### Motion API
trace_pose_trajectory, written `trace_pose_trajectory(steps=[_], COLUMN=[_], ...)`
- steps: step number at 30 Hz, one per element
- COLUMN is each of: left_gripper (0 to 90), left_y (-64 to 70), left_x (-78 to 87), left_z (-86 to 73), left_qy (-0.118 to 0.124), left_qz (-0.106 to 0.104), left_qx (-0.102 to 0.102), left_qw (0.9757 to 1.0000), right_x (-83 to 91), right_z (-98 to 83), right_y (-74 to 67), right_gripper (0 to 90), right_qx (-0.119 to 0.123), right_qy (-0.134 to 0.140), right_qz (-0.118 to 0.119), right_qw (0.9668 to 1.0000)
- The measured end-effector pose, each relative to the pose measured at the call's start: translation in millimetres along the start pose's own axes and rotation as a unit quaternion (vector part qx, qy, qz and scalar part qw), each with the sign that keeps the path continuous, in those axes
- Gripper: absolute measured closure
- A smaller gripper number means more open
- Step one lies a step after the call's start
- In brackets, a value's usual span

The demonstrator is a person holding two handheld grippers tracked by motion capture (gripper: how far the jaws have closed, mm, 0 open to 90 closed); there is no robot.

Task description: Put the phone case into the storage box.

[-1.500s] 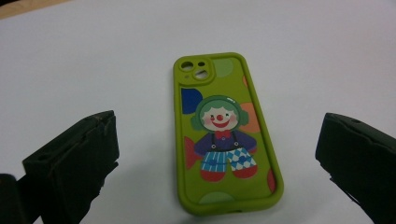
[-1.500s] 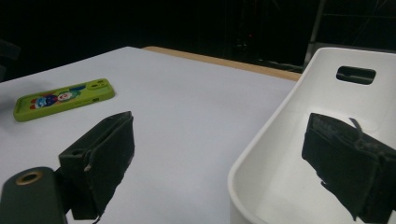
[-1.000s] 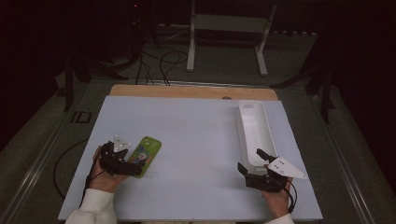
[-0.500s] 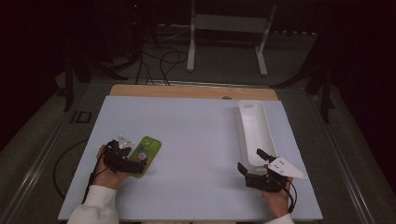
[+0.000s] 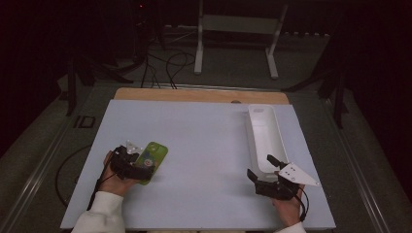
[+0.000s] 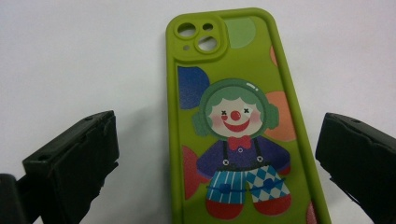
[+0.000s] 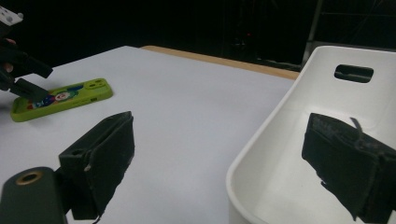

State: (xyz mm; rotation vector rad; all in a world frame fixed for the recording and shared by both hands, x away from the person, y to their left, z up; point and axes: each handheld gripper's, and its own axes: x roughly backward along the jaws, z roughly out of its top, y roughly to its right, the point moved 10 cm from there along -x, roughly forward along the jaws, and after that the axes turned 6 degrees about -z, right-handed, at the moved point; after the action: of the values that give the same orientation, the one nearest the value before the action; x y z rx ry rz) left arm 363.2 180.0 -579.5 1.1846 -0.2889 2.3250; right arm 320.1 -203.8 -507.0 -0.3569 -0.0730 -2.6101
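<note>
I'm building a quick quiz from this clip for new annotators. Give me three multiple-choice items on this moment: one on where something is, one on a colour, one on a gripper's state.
1. Where does the phone case lie on the table?
A. in the white tray
B. flat on the table's left side, by the left gripper
C. at the table's far edge

2. What is the main colour of the phone case?
A. green
B. red
C. black

3. How does the left gripper stand?
A. shut on the case
B. shut on nothing
C. open, one jaw on each side of the case

Answers: 1 B, the high view shows the case at the left, far from the white tray at the right. 2 A, the left gripper view shows a green case with a clown printed on it. 3 C, that view shows table surface between each jaw and the case.
</note>
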Motion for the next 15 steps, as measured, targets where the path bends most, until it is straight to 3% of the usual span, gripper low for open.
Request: trace_pose_trajectory(steps=[15], left_gripper=[0.6], left_y=[5.1], left_x=[-11.0], left_z=[-4.6], left_qy=[-0.019], left_qz=[-0.009], left_qx=[0.000], left_qw=[0.9998], right_x=[-0.1], right_z=[-0.1], right_y=[0.9], right_gripper=[9.3], right_qx=[0.000], right_qy=[0.000], right_qz=[-0.002], right_qw=[1.0000])
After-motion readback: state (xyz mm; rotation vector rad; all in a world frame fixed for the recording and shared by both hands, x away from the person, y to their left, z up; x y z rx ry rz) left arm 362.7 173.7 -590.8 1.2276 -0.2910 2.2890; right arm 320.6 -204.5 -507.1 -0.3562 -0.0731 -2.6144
